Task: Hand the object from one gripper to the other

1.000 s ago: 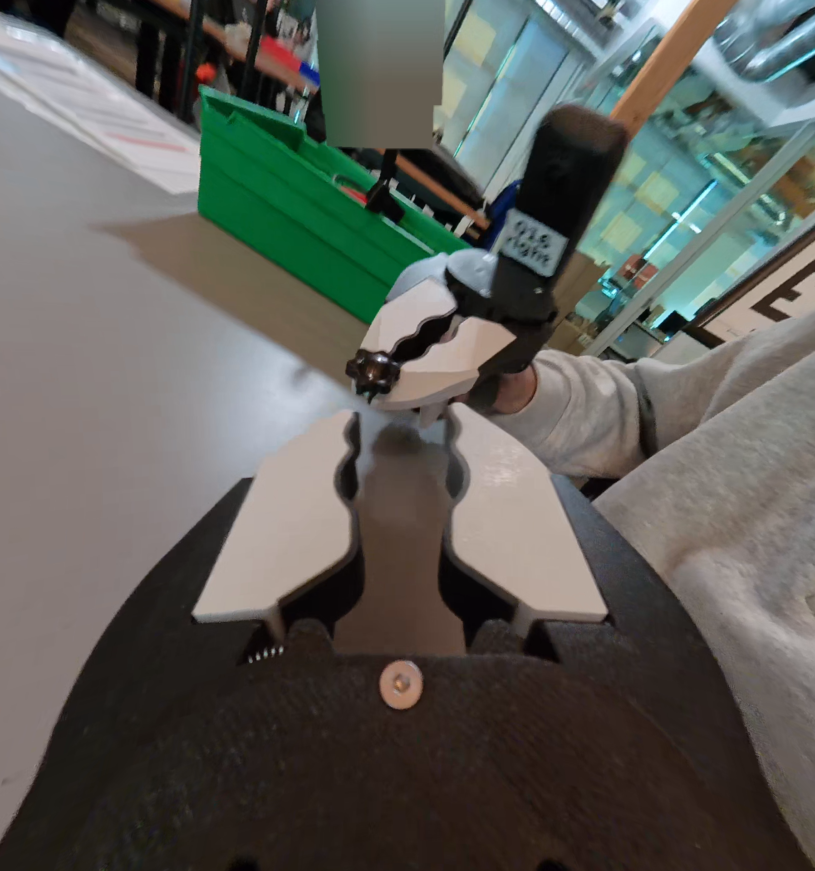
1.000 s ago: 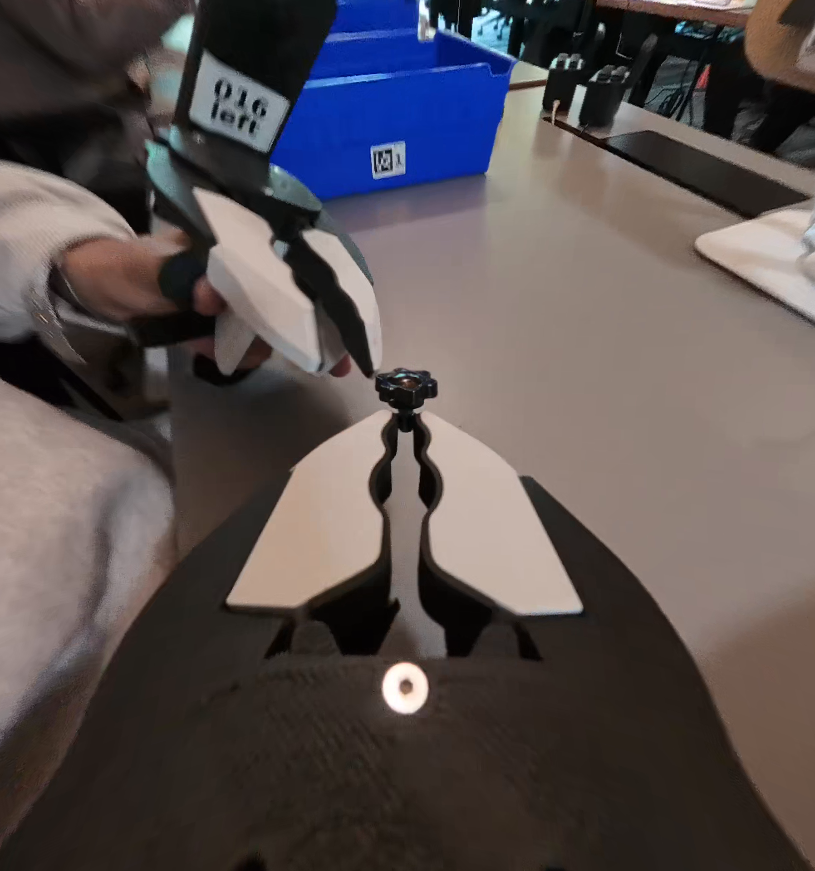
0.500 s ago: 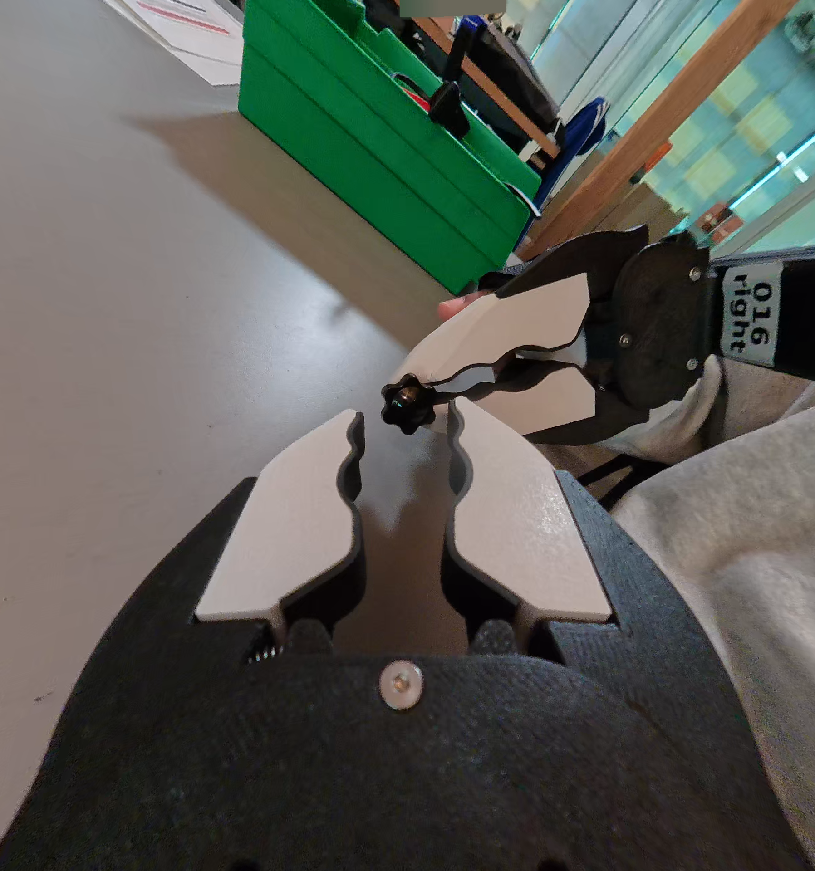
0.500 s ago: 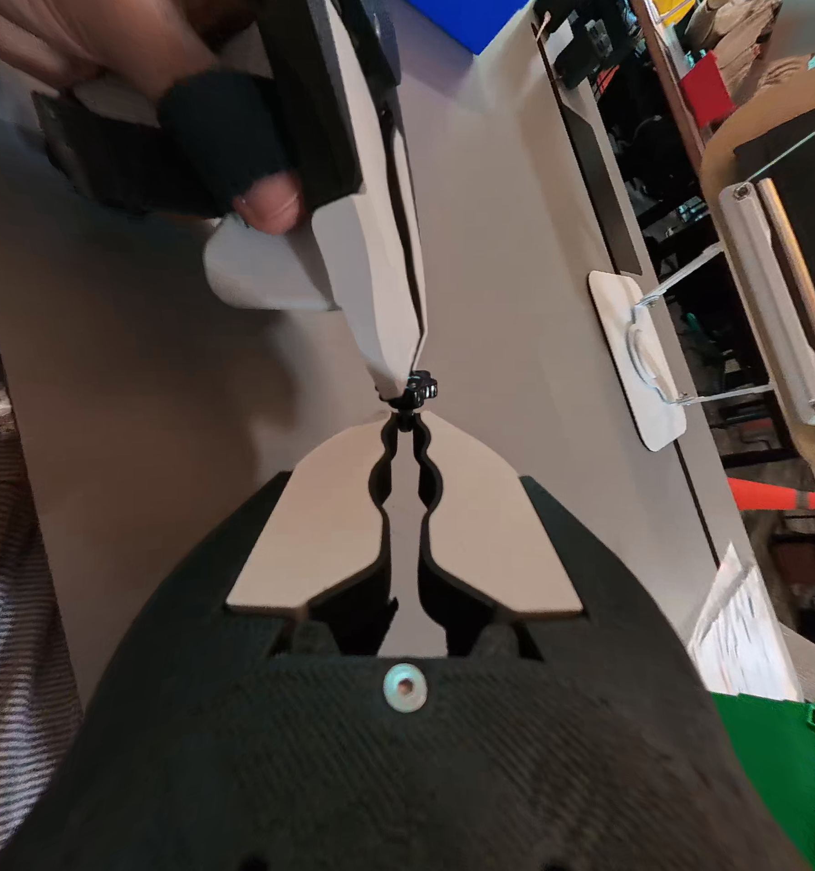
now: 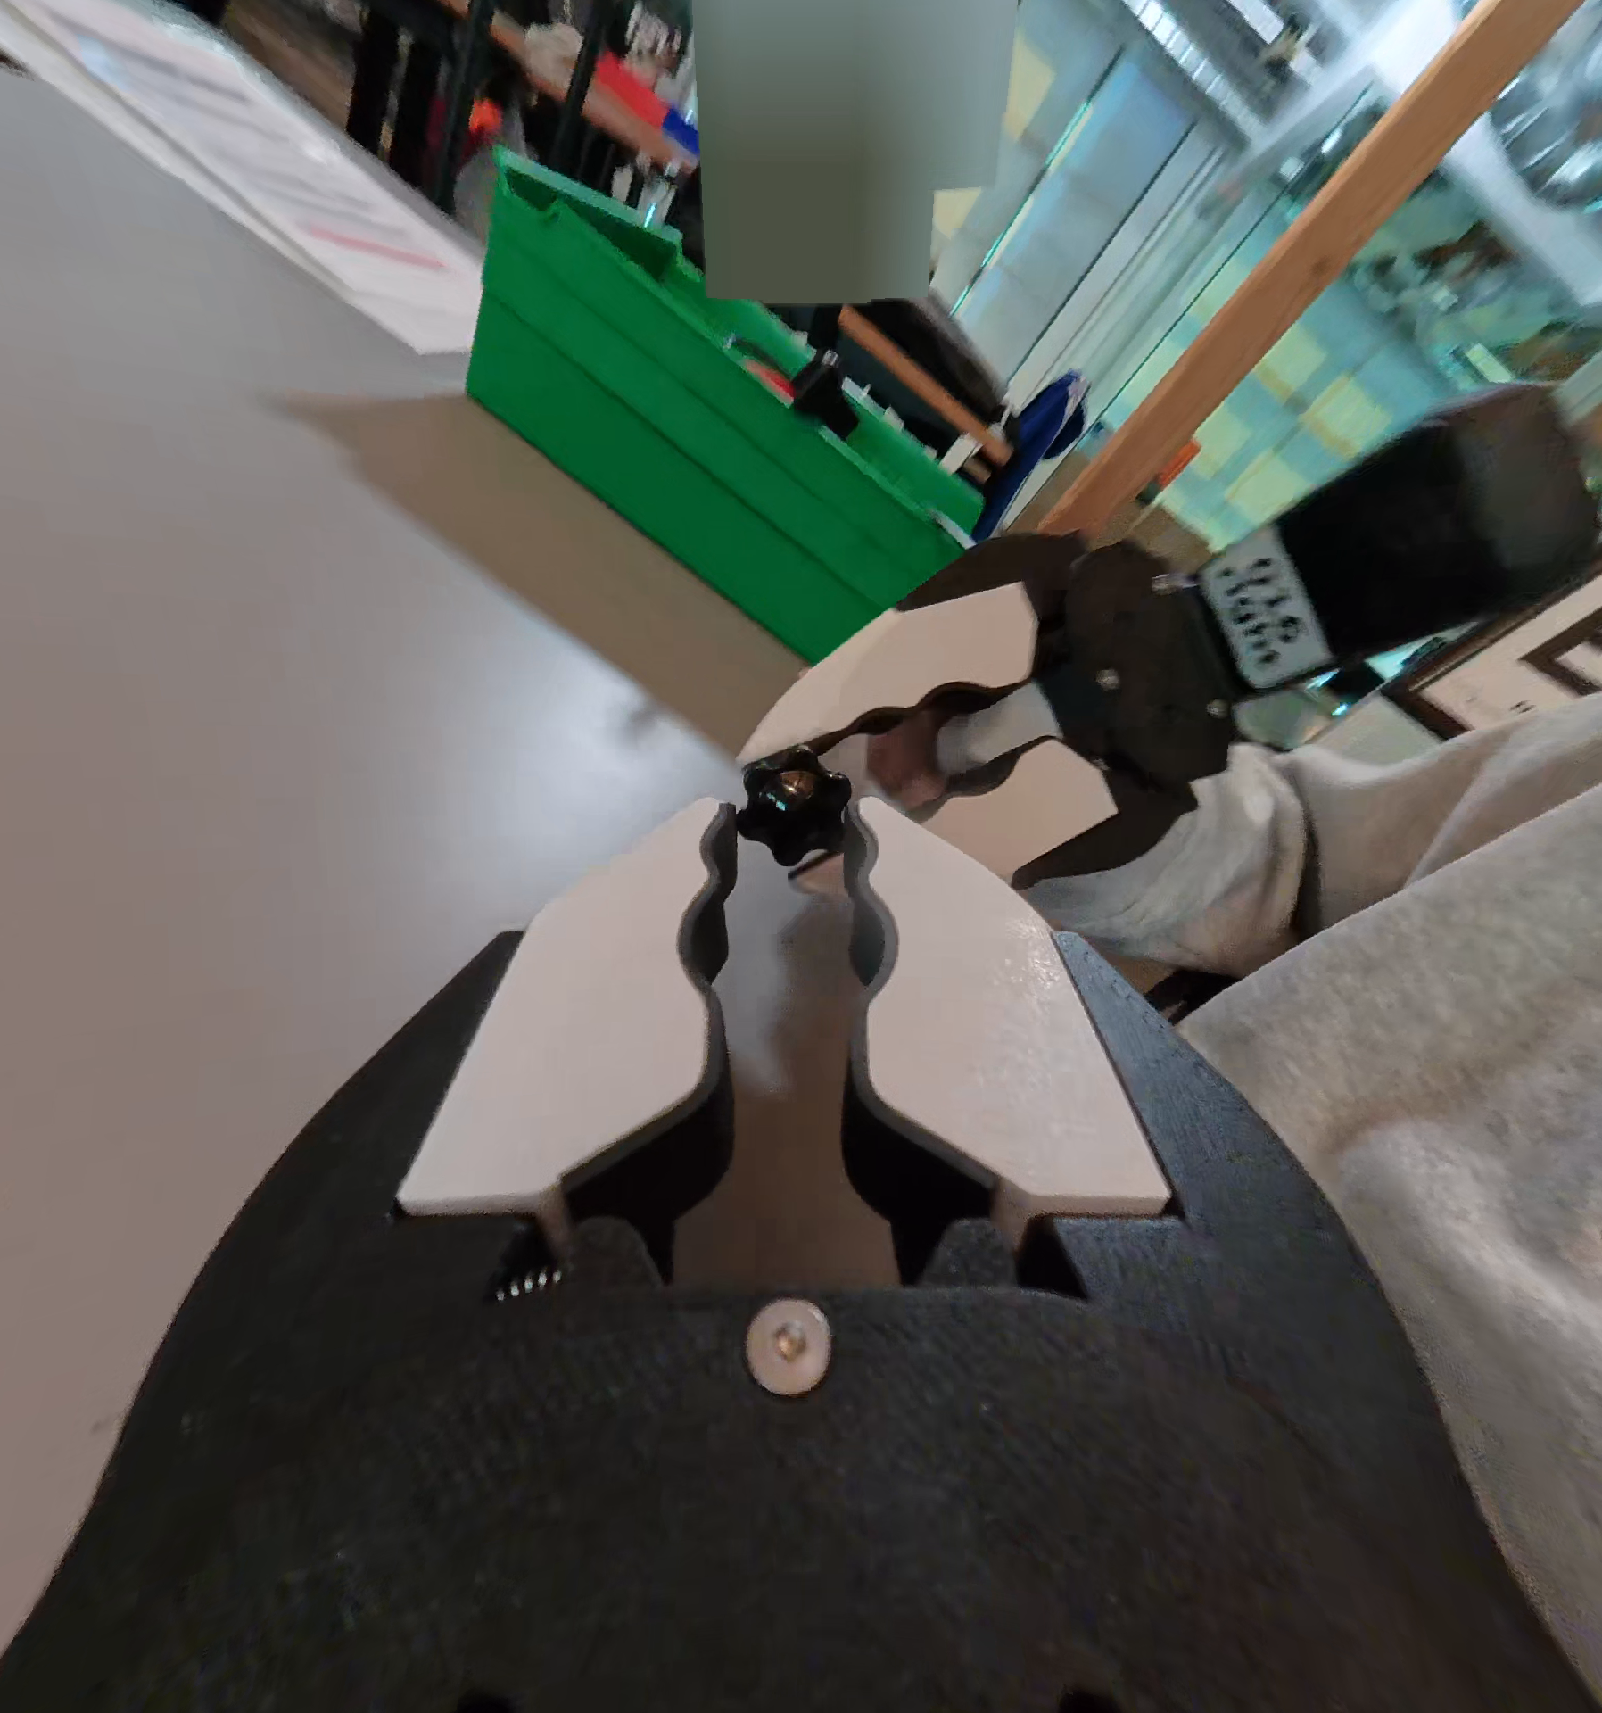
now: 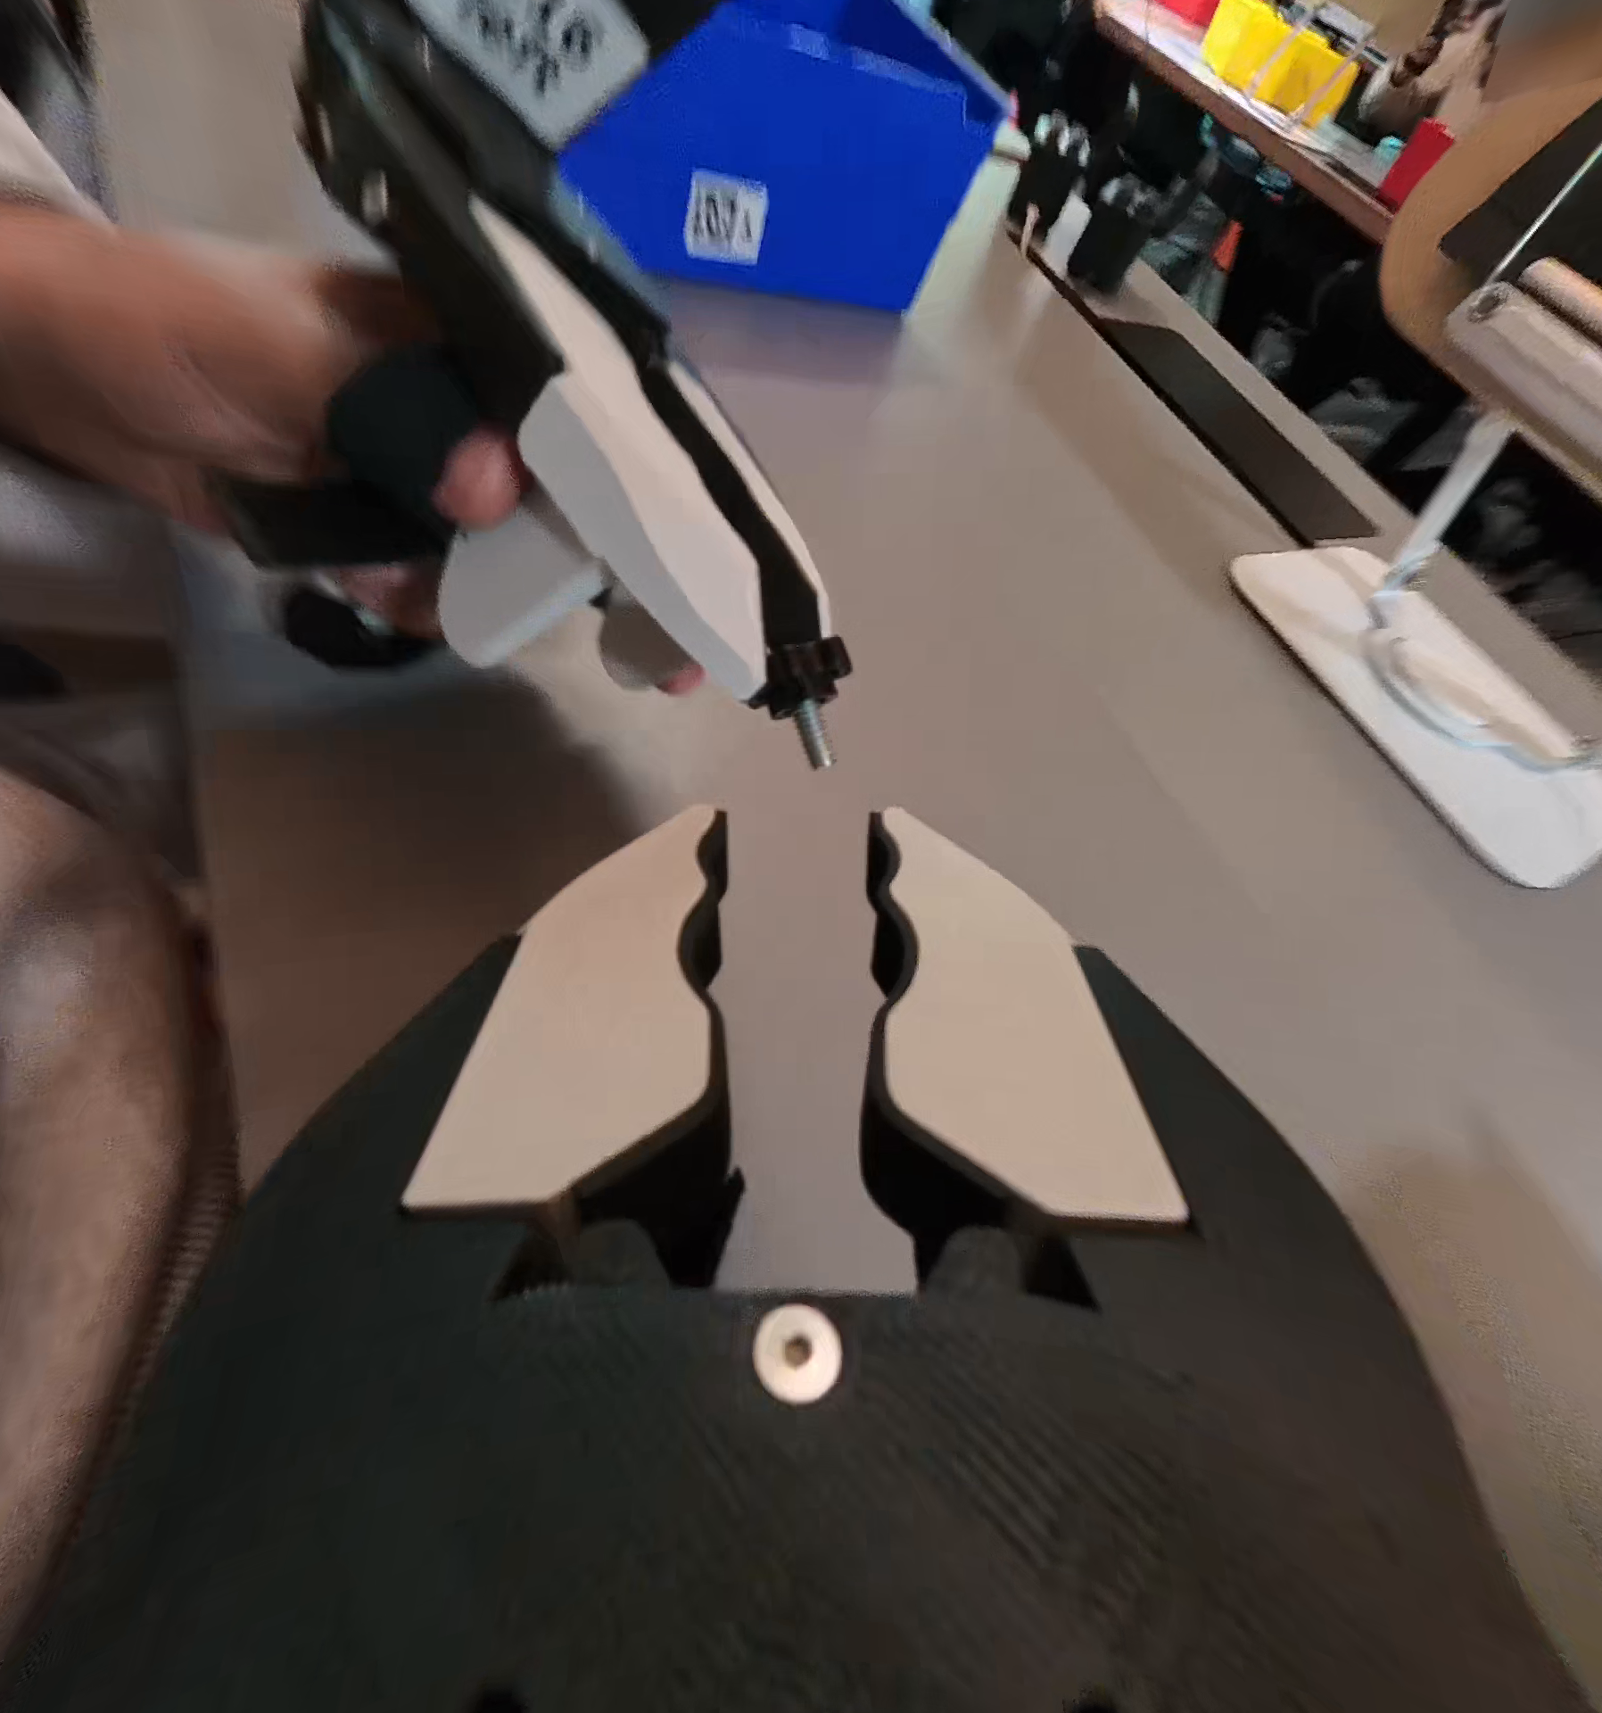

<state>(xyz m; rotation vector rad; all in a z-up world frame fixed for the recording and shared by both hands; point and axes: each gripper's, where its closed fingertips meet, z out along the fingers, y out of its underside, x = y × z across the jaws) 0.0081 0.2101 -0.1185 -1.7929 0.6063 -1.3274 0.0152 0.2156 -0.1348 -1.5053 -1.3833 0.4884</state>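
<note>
Black knob [image 6: 807, 666] sits pinched in the left gripper [image 5: 790, 816]; the right gripper [image 6: 795, 820], spread, holds nothing. Handover looks complete. Next, draw the two apart.

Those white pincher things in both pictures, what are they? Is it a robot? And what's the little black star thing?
No robot here. A person holds two hand tools, one in each hand, and each tool has a gripper with two white fingers and a camera that looks along them. One picture is from the left tool's camera, the other from the right's. The left gripper pinches a small black star knob with a metal screw sticking out. The right gripper is open and holds nothing, so the knob is now with the left one. Below is a grey table with a blue bin and a green bin on it.
</note>
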